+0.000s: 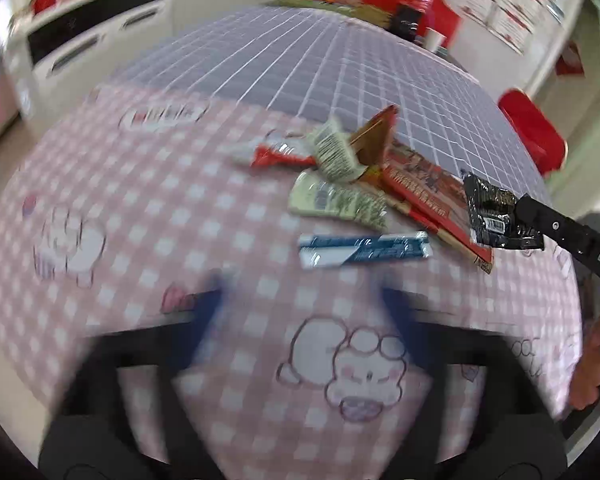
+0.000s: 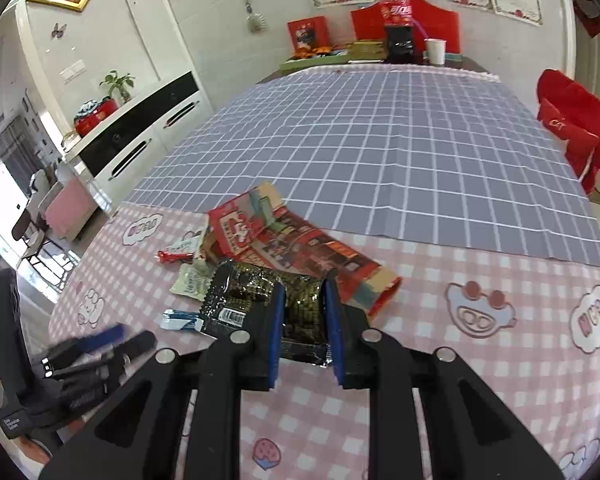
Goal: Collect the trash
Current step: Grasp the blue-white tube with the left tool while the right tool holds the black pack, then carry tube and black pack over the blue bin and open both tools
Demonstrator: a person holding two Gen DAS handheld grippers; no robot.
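We have the black foil wrapper (image 2: 260,300) pinched between the blue pads of our right gripper (image 2: 302,320), which is closed narrow on its near end; most of the wrapper hangs forward and to the left of the fingers, above the pink checked cloth (image 2: 460,380) near the table's near edge. The rest of the trash lies in a loose heap just beyond it, where the pink cloth meets the grey grid cloth (image 2: 380,140): a red printed box (image 2: 300,248) flattened on its side, a white wrapper (image 1: 336,200), a red and white wrapper (image 1: 276,154), a barcode scrap (image 1: 334,152), and, nearest our edge, a blue and white wrapper (image 1: 364,249). Our worry is the grip: foil is slick and held only by one end, so we judge a quick swing could let it slide out, and its hanging part could brush the box and drag lighter pieces along. Our left gripper (image 1: 304,312) is wide and empty, its fingers blurred, hovering over the pink cloth short of the blue and white wrapper; if we come down too flat, the pads may push that thin wrapper along the cloth rather than catch it. Both grippers tilt steeply down towards the table, the right one beside the heap on its right, the left one nearer the near edge.
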